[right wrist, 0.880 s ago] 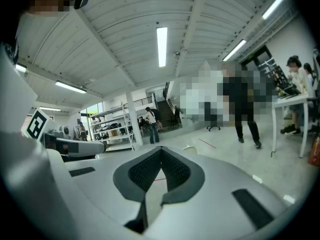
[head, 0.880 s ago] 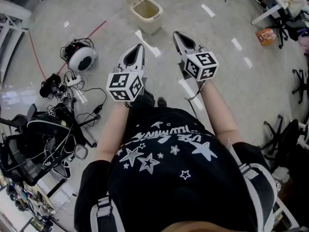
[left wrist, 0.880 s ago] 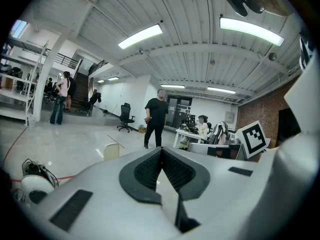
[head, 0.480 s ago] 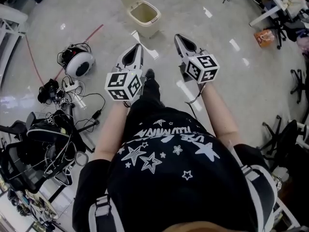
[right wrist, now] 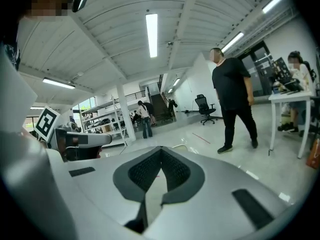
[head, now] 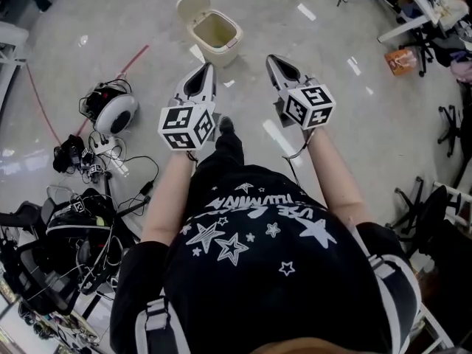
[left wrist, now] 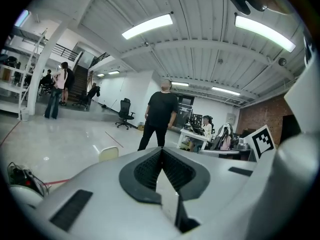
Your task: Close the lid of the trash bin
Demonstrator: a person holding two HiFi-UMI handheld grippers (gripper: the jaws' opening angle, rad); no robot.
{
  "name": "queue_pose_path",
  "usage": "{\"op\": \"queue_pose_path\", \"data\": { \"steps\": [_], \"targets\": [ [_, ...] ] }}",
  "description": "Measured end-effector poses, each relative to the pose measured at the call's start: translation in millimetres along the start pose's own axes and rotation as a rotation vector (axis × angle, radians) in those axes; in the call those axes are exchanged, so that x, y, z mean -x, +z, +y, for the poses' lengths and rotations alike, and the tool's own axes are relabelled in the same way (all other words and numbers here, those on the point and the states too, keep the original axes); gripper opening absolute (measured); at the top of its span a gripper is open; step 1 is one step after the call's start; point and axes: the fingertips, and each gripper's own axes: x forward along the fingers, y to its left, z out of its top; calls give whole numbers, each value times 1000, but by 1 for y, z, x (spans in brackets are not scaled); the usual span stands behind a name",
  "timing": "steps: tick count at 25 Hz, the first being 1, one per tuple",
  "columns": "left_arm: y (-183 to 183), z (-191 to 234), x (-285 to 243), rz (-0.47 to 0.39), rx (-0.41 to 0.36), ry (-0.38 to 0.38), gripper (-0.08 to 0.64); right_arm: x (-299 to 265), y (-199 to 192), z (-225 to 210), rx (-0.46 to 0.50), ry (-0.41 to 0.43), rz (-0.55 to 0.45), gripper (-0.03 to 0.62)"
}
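A cream trash bin [head: 214, 34] stands on the floor ahead of me, its lid [head: 192, 3] tipped up and back on the far left side. My left gripper [head: 208, 67] points at the bin from just short of it and is shut with nothing in it. My right gripper [head: 270, 56] hovers to the bin's right, also shut and empty. In the left gripper view the jaws [left wrist: 161, 152] meet, and the raised lid [left wrist: 108, 154] pokes up just beyond them. The right gripper view shows the right gripper's closed jaws [right wrist: 160, 152].
A round white device [head: 112, 113], tangled cables [head: 99, 157] and black gear [head: 59, 234] lie on the floor at left. An orange bag [head: 402, 60], desk legs and office chairs are at right. A person in black [left wrist: 160, 112] stands farther off.
I have stepped forward: the floor clutter has slid down the head view and the bin sits a little lower and to the left. Both grippers hold the same pose, still shut.
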Motion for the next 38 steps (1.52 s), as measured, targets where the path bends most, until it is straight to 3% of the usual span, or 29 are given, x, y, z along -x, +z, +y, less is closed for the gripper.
{"op": "queue_pose_path", "data": {
  "steps": [11, 19, 30, 38],
  "targets": [
    [37, 99, -70, -17, 37, 52, 11, -135, 55, -21, 39, 20, 21, -5],
    [47, 135, -103, -35, 57, 129, 11, -189, 76, -42, 56, 83, 34, -5],
    [58, 163, -169, -75, 88, 387, 11, -276, 96, -95, 104, 334, 126, -5],
    [55, 169, -223, -62, 111, 546, 11, -330, 106, -150, 108, 450, 185, -5]
  ]
}}
